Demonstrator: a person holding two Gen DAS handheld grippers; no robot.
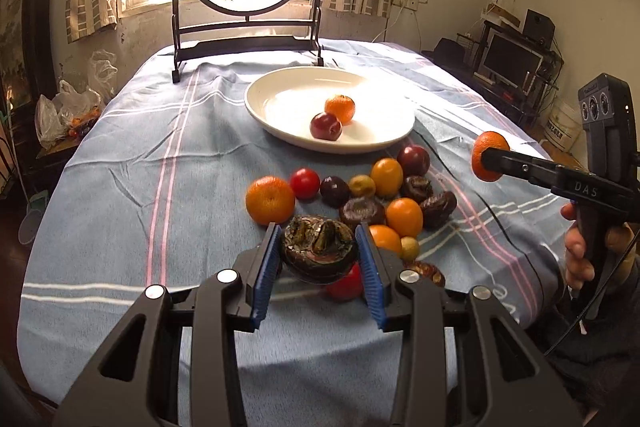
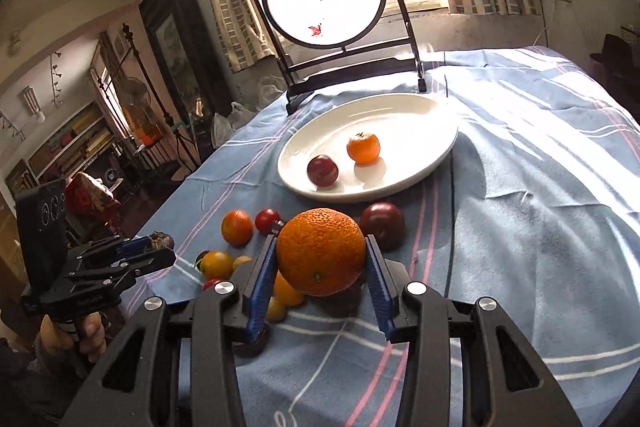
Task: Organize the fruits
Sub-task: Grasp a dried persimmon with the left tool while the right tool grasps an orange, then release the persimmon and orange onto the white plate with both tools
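Now, your left tool [image 1: 318, 253] pinched a chestnut [image 1: 319, 251], your right tool [image 2: 322, 265] an orange [image 2: 322, 251]; you needed both lowered gently onto the plate [image 2: 432, 155] at twelve o'clock.

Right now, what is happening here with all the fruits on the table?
A person is sorting fruit with a gripper in each hand. The left gripper holds a dark brown water chestnut above the pile on the blue cloth. The right gripper holds an orange, lifted and facing the white plate. The plate already has a small orange and a red plum; most fruit is not yet moved.
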